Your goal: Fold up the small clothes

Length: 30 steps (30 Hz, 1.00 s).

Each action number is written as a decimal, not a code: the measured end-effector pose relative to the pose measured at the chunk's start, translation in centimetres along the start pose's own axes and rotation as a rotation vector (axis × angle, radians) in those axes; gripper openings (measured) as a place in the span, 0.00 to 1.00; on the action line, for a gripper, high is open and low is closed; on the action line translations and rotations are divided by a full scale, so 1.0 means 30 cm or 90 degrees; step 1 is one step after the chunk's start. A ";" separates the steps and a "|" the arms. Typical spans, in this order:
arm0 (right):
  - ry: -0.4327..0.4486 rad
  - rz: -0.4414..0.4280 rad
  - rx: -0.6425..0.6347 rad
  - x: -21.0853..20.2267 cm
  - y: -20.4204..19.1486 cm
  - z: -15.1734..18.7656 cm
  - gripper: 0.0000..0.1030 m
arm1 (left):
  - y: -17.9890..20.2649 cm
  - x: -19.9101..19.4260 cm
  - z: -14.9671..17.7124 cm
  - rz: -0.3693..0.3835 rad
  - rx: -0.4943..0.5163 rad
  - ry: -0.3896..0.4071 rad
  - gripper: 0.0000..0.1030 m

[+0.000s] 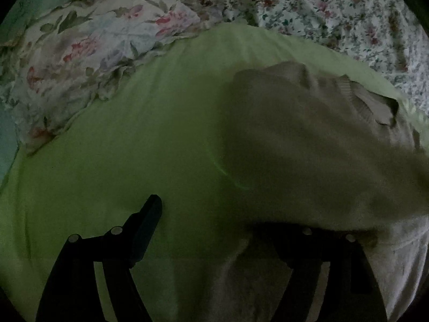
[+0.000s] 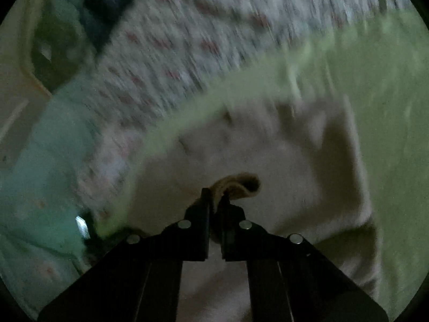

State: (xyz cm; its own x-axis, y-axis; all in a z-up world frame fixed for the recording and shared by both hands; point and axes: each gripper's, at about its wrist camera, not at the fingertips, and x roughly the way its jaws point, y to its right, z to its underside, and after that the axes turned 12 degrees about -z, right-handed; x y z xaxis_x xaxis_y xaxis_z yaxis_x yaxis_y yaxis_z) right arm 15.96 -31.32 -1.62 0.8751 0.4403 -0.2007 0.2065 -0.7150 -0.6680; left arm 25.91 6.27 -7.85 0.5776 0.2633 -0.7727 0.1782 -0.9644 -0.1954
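Observation:
A small beige knit garment (image 1: 308, 139) lies on a light green sheet (image 1: 147, 139); a fold of it is lifted and blurred at the right of the left wrist view. My left gripper (image 1: 214, 214) is open: its left finger (image 1: 150, 214) shows over the sheet, and its right finger is hidden under the cloth. In the right wrist view, my right gripper (image 2: 215, 198) is shut on an edge of the beige garment (image 2: 241, 185), with the rest of the garment (image 2: 268, 147) spread beneath. That view is motion-blurred.
A floral pillow (image 1: 88, 48) lies at the upper left and a small-flowered bedspread (image 1: 321, 8) runs along the back. A mint green cloth (image 2: 45, 161) and pale furniture (image 2: 16, 86) lie left of the bed.

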 end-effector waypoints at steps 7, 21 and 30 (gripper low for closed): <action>-0.020 0.083 0.025 -0.008 0.138 0.018 0.06 | -0.026 -0.009 0.013 0.004 -0.035 0.005 0.78; -0.061 0.193 0.022 0.030 0.259 0.073 0.02 | -0.036 -0.025 0.031 0.001 -0.042 0.007 0.78; -0.044 0.101 0.003 0.048 0.143 0.071 0.03 | -0.043 -0.016 0.028 0.004 -0.040 0.003 0.78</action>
State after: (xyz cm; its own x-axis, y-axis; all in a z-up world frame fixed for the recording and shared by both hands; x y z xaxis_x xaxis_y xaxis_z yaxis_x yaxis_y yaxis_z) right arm 17.16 -32.60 -6.31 0.8647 0.3582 -0.3521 0.0661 -0.7760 -0.6272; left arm 24.73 7.37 -7.72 0.5828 0.2577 -0.7707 0.2237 -0.9626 -0.1527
